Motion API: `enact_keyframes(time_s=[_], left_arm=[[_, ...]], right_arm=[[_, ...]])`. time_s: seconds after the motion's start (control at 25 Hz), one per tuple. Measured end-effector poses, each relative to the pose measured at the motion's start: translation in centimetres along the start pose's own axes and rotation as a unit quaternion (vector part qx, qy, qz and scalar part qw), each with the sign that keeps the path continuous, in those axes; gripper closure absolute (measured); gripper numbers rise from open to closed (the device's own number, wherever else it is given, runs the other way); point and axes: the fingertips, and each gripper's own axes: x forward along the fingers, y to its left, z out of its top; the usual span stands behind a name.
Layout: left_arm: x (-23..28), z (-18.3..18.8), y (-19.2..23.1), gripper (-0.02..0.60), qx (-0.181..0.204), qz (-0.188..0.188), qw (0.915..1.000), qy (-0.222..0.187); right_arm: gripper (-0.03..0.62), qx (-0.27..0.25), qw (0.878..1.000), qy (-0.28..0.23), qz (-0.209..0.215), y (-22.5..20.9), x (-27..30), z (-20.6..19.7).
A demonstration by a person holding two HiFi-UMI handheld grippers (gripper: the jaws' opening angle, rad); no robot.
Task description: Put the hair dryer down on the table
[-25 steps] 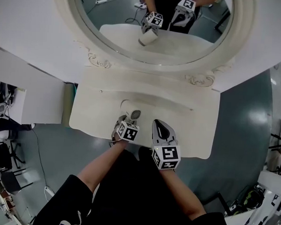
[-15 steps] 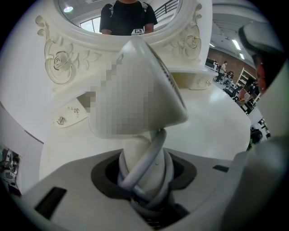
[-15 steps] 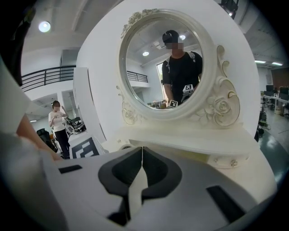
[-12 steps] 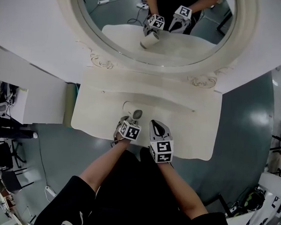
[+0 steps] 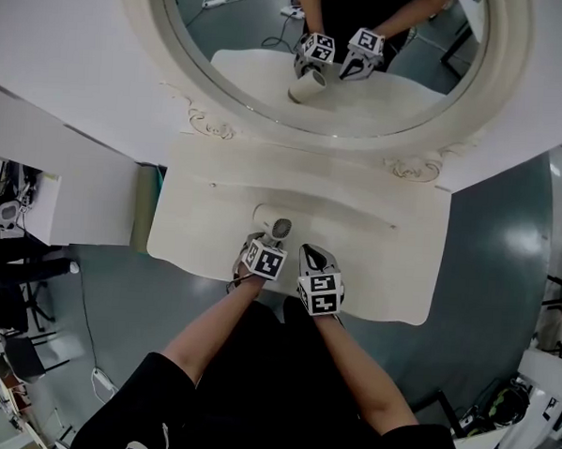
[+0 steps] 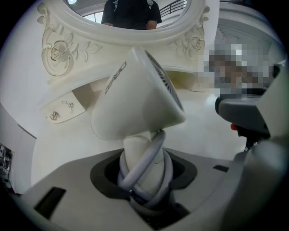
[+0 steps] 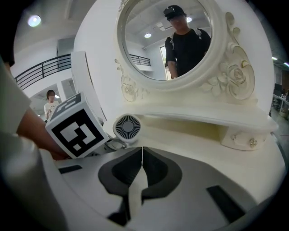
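The white hair dryer (image 5: 274,230) stands over the cream dressing table (image 5: 198,226), its grille end facing up and right. My left gripper (image 5: 260,245) holds its handle (image 6: 141,155), which has a grey cord wound round it. The jaws are easing open with the handle still pressed between them. In the left gripper view the dryer's cone body (image 6: 135,97) fills the middle. My right gripper (image 5: 316,261) sits just right of the left one near the table's front edge, shut with nothing in it. In the right gripper view its jaws (image 7: 142,155) meet, and the dryer's round grille (image 7: 127,127) shows beyond.
A large oval mirror (image 5: 337,58) in an ornate cream frame rises behind the table and reflects both grippers and the dryer. A small shelf (image 7: 212,122) runs under the mirror. The left gripper's marker cube (image 7: 76,130) is close to the right gripper. Grey floor surrounds the table.
The right gripper has drawn in closer to the left gripper. The hair dryer and the left gripper stay at about the same spot on the table.
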Motion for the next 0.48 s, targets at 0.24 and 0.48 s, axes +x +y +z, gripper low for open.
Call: enact_keyframes(time_s=[0.24, 0.48], left_arm=[[0.0, 0.5, -0.7, 0.379, -0.002, -0.029, 0.9995, -0.014], [0.4, 0.2, -1.8, 0.351, -0.003, -0.066, 0.9977, -0.014]], right_arm=[[0.576, 0.007, 1.0, 0.022, -0.015, -0.6, 0.9, -0.8], [0.576, -0.002, 0.999, 0.027, -0.024, -0.8, 1.2, -0.7]])
